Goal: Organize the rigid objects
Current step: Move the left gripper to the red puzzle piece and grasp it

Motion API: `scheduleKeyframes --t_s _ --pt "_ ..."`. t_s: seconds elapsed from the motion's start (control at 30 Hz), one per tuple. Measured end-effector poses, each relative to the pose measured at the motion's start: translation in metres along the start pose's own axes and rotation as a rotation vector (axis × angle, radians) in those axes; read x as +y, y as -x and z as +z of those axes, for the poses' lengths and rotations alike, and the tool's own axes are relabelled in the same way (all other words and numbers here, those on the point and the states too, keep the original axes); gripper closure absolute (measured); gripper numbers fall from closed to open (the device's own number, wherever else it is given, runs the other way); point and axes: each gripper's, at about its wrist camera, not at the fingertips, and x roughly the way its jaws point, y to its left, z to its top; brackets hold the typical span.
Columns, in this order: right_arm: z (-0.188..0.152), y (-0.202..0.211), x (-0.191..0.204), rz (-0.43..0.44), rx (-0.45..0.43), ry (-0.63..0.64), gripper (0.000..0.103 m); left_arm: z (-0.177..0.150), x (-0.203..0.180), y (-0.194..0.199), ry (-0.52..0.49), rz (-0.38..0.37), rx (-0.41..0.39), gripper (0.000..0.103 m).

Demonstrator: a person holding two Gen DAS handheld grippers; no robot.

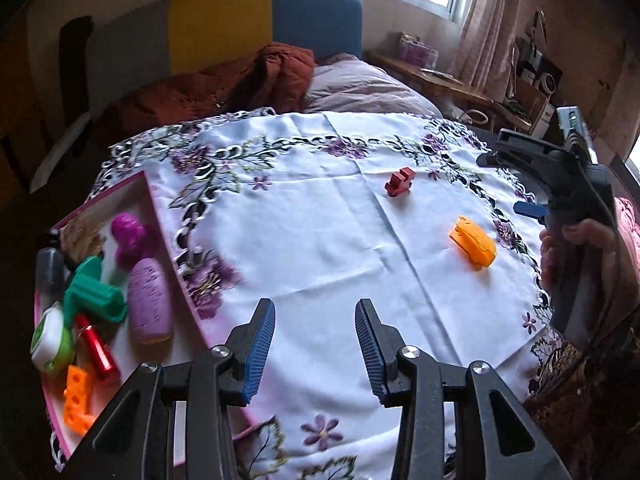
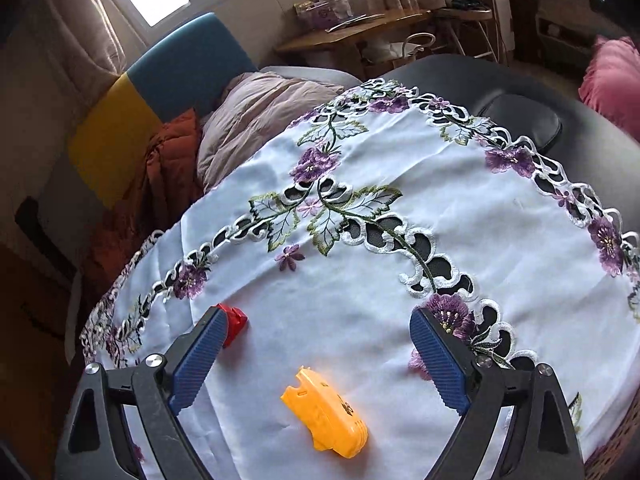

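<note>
An orange toy piece (image 2: 325, 416) lies on the white embroidered cloth, between the wide-spread fingers of my right gripper (image 2: 318, 322) but untouched by them. It also shows at the right in the left wrist view, orange piece (image 1: 473, 247). A small red block (image 1: 398, 181) sits further back; red block (image 2: 234, 322) peeks out beside the right gripper's left finger. My left gripper (image 1: 315, 312) hangs open over bare cloth, nothing between its pads. The right gripper's body (image 1: 568, 184) and a hand are seen at the right edge.
A pink tray (image 1: 160, 240) at the left holds several toys: purple pieces, a green part, a red cylinder, an orange brick. Behind the table are a bed with bedding, a yellow-and-blue headboard, and a wooden shelf. Dark table edge shows at the right.
</note>
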Motion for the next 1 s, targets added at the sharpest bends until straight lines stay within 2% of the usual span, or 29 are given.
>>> scheduleKeyframes --t_s 0.5,0.73,1.0 --pt "0.007 0.013 -0.018 0.039 -0.072 -0.113 0.009 0.070 -0.051 -0.059 -0.143 -0.094 0.006 0.061" --pt "0.008 0.007 -0.019 0.083 -0.035 -0.134 0.009 0.095 -0.077 -0.104 -0.204 -0.138 0.036 0.061" --pt "0.007 0.003 -0.021 0.117 -0.011 -0.156 0.009 0.123 -0.101 -0.146 -0.300 -0.132 0.051 0.059"
